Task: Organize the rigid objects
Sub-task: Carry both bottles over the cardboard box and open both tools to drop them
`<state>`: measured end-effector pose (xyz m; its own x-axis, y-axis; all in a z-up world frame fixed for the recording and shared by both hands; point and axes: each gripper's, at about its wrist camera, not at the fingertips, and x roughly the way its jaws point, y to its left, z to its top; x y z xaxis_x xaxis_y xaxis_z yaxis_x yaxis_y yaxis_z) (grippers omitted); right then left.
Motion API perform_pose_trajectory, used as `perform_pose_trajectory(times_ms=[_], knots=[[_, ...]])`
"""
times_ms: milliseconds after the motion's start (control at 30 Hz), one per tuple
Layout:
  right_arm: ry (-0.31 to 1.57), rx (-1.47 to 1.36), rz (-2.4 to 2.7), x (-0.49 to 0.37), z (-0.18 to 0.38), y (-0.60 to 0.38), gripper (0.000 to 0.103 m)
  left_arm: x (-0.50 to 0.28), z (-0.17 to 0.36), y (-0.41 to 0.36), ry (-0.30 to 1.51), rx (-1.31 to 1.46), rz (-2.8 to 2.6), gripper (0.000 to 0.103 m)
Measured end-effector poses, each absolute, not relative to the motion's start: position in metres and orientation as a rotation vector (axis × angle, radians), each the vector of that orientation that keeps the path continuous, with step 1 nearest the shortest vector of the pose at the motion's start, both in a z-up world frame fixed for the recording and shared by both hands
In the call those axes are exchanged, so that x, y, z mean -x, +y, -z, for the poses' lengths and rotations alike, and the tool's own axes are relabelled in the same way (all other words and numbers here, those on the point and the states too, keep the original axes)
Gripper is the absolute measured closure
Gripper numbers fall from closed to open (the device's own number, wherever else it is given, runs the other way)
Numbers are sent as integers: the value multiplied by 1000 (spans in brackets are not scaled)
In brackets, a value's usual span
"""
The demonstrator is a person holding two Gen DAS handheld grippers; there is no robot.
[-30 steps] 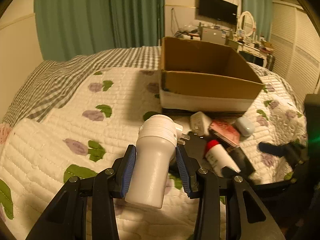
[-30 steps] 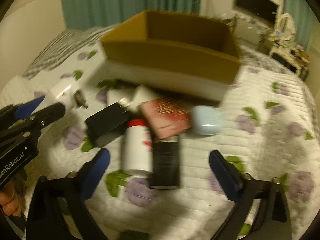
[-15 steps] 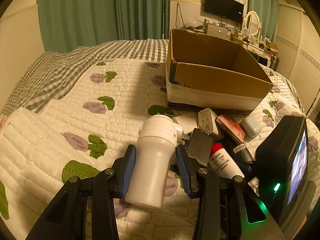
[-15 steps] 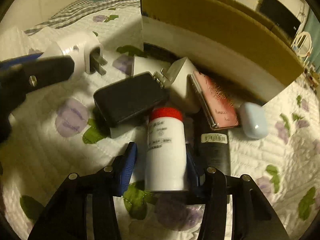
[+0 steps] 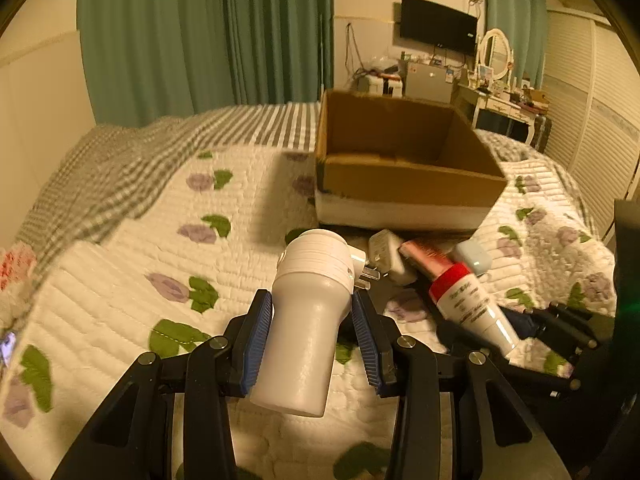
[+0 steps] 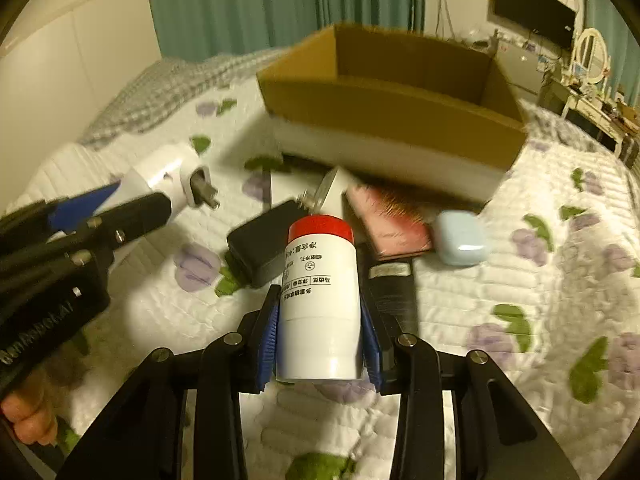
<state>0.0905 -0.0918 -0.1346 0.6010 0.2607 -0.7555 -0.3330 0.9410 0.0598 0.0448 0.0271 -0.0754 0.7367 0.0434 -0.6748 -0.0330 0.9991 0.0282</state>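
My left gripper (image 5: 316,340) is shut on a white plug-in device (image 5: 308,312) with metal prongs, held above the quilt; it also shows in the right wrist view (image 6: 168,176). My right gripper (image 6: 318,340) is shut on a white bottle with a red cap (image 6: 318,292), lifted off the pile; it also shows in the left wrist view (image 5: 468,304). An open cardboard box (image 5: 404,168) stands just behind the pile and shows in the right wrist view too (image 6: 392,108).
On the quilt before the box lie a black block (image 6: 260,248), a pink case (image 6: 388,224), a light blue case (image 6: 460,240), a black bar (image 6: 392,296) and a white charger (image 5: 386,256). A dresser stands at the far right.
My right gripper closed on the red-capped bottle and lifted it from the pile. My left gripper kept holding the white device, raised slightly.
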Motion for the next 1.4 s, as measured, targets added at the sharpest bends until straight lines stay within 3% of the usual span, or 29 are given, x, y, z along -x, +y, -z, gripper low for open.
perform_pose_trajectory(times_ms=[333, 733, 967, 1400], knots=[[736, 55, -322, -70, 58, -130, 67, -45, 0, -5, 635, -29, 20, 61], [592, 67, -302, -136, -42, -155, 67, -131, -66, -28, 541, -106, 39, 61], [590, 66, -283, -203, -50, -154, 67, -211, -46, -33, 590, -144, 24, 61], [725, 63, -276, -311, 31, -149, 67, -281, 41, -30, 737, -136, 55, 61]])
